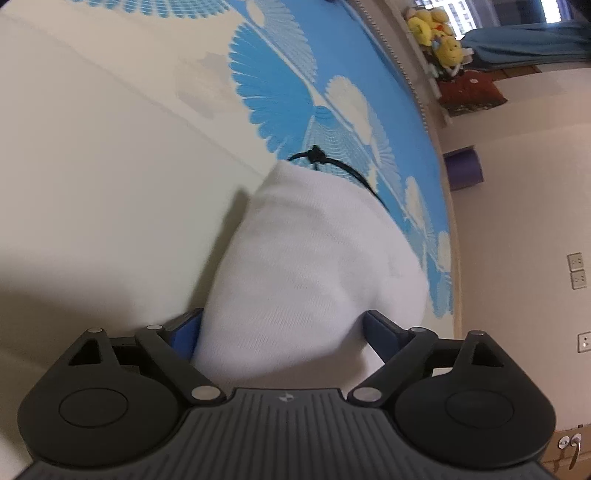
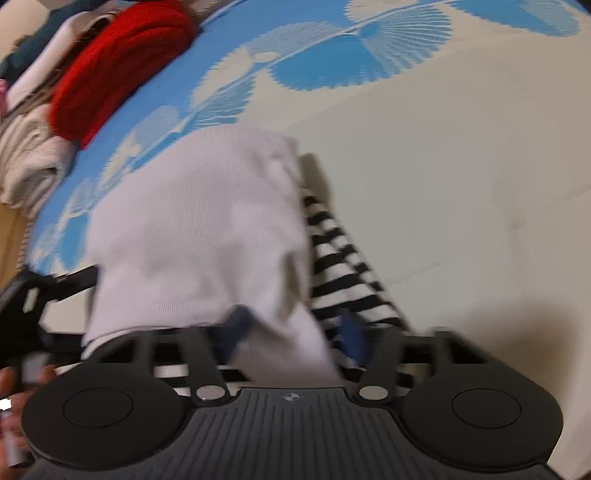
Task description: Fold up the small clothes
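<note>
A small white knit garment (image 1: 314, 258) lies on a bed cover with blue fan patterns (image 1: 277, 85), a black cord (image 1: 332, 166) at its far end. My left gripper (image 1: 282, 325) stands wide open, its blue pads either side of the near end of the cloth without squeezing it. In the blurred right wrist view the white garment (image 2: 192, 221) has a black-and-white striped part (image 2: 343, 266) beside it. My right gripper (image 2: 293, 328) has its jaws narrow, with a bunched fold of white and striped cloth filling the gap between the blue fingers (image 2: 236, 328).
A pile of folded clothes, a red knit (image 2: 118, 62) over cream ones (image 2: 26, 162), sits at the bed's far left. A hand with a black tool (image 2: 33, 295) shows at the left edge. Yellow plush toys (image 1: 436, 33), a purple box (image 1: 463, 168) and wall sockets (image 1: 576, 269) lie beyond the bed.
</note>
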